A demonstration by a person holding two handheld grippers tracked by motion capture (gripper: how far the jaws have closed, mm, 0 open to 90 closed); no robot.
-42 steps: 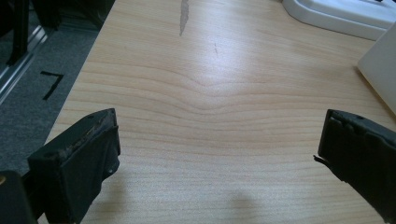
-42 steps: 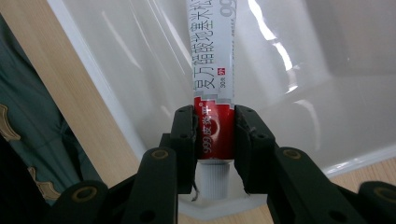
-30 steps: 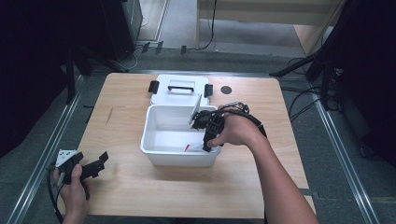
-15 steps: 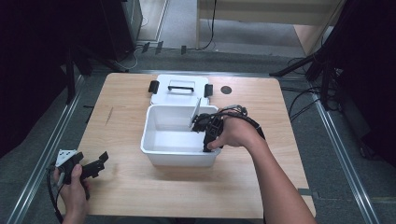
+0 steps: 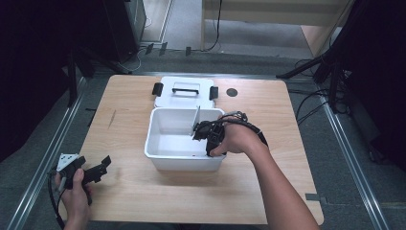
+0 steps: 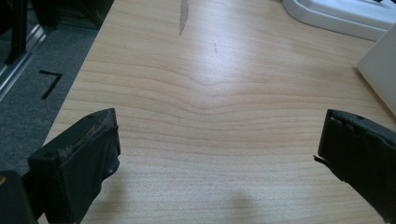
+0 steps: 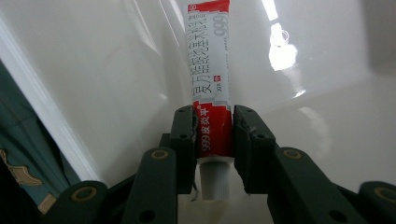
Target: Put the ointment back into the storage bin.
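Observation:
A white and red ointment tube (image 7: pixel 212 88) with a white cap is clamped near its cap end by my right gripper (image 7: pixel 213 135). The tube points down along the inside wall of the white plastic bin (image 7: pixel 102 70). In the high view the right gripper (image 5: pixel 209 138) reaches into the right side of the bin (image 5: pixel 182 163), beside its upright divider (image 5: pixel 196 122). My left gripper (image 5: pixel 98 168) is held near the table's front left corner. Its jaws stand wide open over bare wood (image 6: pixel 217 144), holding nothing.
The bin's white lid (image 5: pixel 184 91), with a black handle and two black latches, lies flat behind the bin. A dark round hole (image 5: pixel 232 92) sits in the tabletop to its right. Bare wood (image 5: pixel 143 191) stretches left of and in front of the bin. Cables trail on the floor.
My right gripper has sunk deeper into the bin with the tube and shifted slightly left. The left gripper has stayed in place.

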